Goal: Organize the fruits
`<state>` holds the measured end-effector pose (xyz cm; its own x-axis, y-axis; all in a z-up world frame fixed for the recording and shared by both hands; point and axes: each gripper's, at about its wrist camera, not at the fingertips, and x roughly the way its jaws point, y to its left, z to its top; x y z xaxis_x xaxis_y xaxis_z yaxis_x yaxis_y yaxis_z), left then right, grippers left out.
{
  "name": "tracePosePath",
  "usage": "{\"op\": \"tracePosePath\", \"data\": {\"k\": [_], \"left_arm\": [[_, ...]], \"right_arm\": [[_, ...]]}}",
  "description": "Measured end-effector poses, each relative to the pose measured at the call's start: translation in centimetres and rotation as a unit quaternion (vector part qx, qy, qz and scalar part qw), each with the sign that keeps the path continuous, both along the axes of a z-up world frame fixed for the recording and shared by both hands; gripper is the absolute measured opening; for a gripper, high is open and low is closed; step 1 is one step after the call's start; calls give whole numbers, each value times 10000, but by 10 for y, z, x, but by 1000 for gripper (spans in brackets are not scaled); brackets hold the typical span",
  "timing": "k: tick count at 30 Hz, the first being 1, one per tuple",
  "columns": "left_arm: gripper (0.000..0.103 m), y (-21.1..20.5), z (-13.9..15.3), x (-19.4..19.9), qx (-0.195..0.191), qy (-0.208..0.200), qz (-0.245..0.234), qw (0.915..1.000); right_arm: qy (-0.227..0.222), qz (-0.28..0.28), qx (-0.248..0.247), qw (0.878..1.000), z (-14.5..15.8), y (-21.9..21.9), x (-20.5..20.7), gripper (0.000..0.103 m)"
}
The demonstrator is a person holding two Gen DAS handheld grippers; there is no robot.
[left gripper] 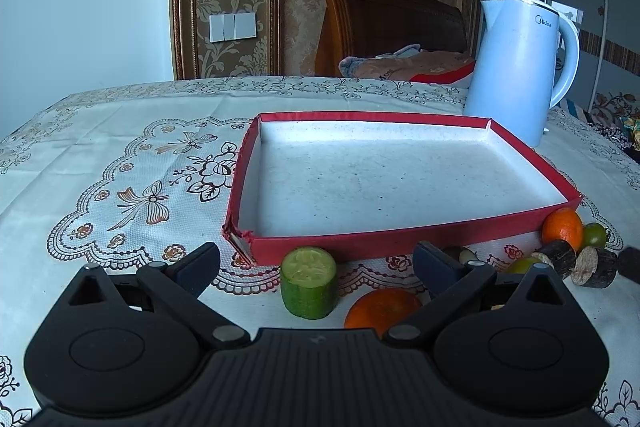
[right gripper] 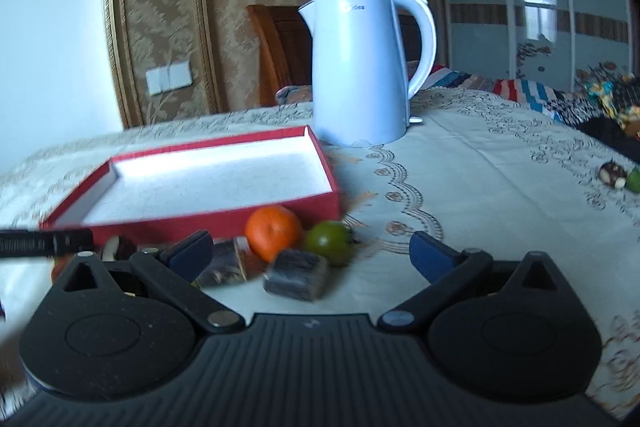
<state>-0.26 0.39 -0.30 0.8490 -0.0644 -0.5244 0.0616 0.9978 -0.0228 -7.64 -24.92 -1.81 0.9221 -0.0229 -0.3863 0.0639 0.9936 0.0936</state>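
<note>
The left gripper (left gripper: 316,261) hangs low over the surface (left gripper: 100,155), which carries a white cloth with flower patterns. Its fingers (left gripper: 198,263) are spread wide and hold nothing. Between them, a little nearer the left finger, stands a green cucumber piece (left gripper: 309,282), upright with the cut face up and touching neither finger. Just beside it, close to the right finger and partly hidden by the gripper body, lies an orange (left gripper: 382,307). Behind both sits a shallow red tray (left gripper: 400,239) with a white inside and nothing in it; its near left corner is torn. At the tray's near right corner there are a second orange (left gripper: 562,229), a small green fruit (left gripper: 595,235) and two dark brown cut pieces (left gripper: 576,263), all close together. A pale blue kettle (left gripper: 516,71) stands behind the tray's far right corner.

The right gripper (right gripper: 312,253) also has its fingers (right gripper: 434,255) wide apart and empty. In this view an orange (right gripper: 273,231) and a green fruit (right gripper: 329,241) lie between the fingers, just in front of the tray (right gripper: 200,223), and a dark piece (right gripper: 296,275) lies nearer the camera. Another brown piece (right gripper: 228,265) sits just beside the left finger; I cannot tell if it touches. This view is somewhat blurred. Far to the right, well apart, lie a small brown thing (right gripper: 612,174) and a green one (right gripper: 634,179).
</note>
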Motion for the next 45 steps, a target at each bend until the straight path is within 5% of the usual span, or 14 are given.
{"op": "tracePosePath", "data": {"k": [5,8,15,23,25,27,34,39,42,45], "left_arm": [[103,-1,0,0,18,11,-11,10000],[103,-1,-1,0,37,18,-8,10000],[103,0,-1,2,-7,58,-12,10000],[103,2,-1,3,-65,119,31,9999],[103,4,0,3,-101,120,26,9999],[103,8,2,2,-135,83,19,9999],[103,33,8,-10,-196,-273,375,9987],[103,59,5,-15,-691,-107,492,9963],[103,63,5,-17,-988,-40,290,9947],[103,50,4,-20,-842,4,-144,9963]], "right_arm": [[77,73,-747,9972,-5,3,-10,101],[240,142,-970,9949,-6,7,0,85],[666,500,-564,9949,-12,4,18,71],[818,482,-63,9955,-14,1,31,66],[888,507,-67,9947,-15,4,34,45],[980,597,-13,9934,-17,5,38,37],[954,592,48,9937,-18,5,39,37],[938,595,93,9938,-18,3,39,37],[941,593,90,9938,-17,3,39,37],[934,596,111,9938,-18,3,38,37]]}}
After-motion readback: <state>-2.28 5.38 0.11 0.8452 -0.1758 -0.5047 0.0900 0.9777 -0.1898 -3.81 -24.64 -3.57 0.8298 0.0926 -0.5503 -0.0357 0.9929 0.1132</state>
